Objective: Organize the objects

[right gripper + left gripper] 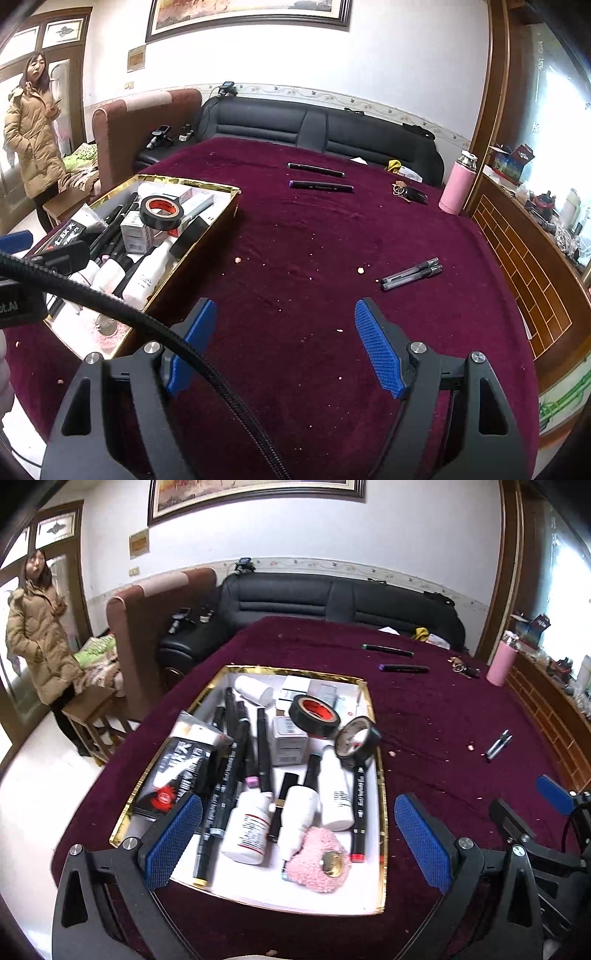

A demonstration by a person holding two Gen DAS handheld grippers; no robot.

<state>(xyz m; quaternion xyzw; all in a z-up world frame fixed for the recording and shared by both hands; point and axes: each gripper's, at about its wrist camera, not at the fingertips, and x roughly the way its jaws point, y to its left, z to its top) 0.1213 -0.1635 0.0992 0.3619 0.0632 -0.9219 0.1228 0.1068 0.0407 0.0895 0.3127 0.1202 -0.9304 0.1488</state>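
A gold-rimmed white box (382, 797) (207, 236) on the maroon tablecloth holds several black markers, white bottles (247, 827), two rolls of black tape (314, 712) (161, 212), small cartons and a pink fluffy pouch (317, 864). My left gripper (295, 834) hangs wide open over the near end of the box, nothing pressed between its blue pads. My right gripper (284, 339) stands open above bare cloth to the right of the box. Loose on the cloth lie two dark markers (320, 185) (404, 668) and a pair of clear pens (412, 274) (498, 743).
A pink flask (457, 184) and a bunch of keys (410, 192) sit at the far right of the table. A black cable (147, 325) crosses the right wrist view. A black sofa (332, 598) stands behind the table. A person in a tan coat (37, 635) stands at the left.
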